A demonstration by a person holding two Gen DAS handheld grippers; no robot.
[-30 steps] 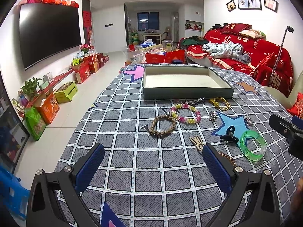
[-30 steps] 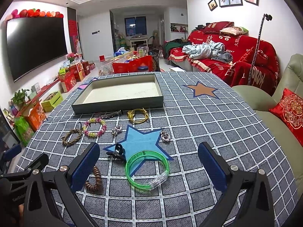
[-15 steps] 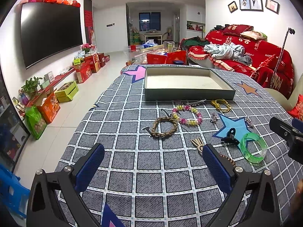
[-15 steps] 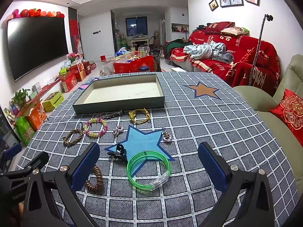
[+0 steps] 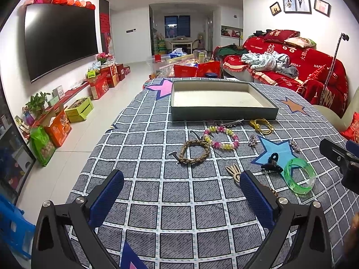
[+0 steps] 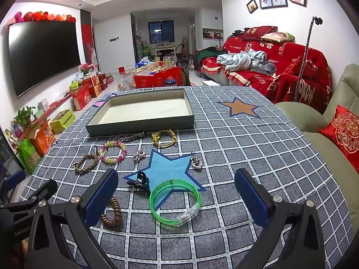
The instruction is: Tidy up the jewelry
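An empty grey-green tray (image 5: 224, 113) (image 6: 139, 124) stands at the far side of the checked tablecloth. Before it lie a brown braided bracelet (image 5: 194, 151) (image 6: 86, 163), a pink-yellow bead bracelet (image 5: 222, 137) (image 6: 112, 152), a yellow cord (image 5: 261, 125) (image 6: 165, 137), a green bangle (image 5: 299, 176) (image 6: 175, 201), a black hair claw (image 5: 271, 162) (image 6: 139, 181), a coil hair tie (image 6: 112, 215) and small silver charms (image 6: 196, 162). My left gripper (image 5: 181, 197) and right gripper (image 6: 176, 198) are open and empty above the near part of the table. The green bangle lies between the right fingers.
A red-covered sofa (image 6: 280, 67) and a green armchair with a red cushion (image 6: 343, 130) stand to the right. Boxes and bags line the floor at the left under a wall TV (image 5: 58, 42). The table's left edge drops to the floor.
Both grippers have drifted slightly forward and down toward the jewelry. Nothing on the table has moved.
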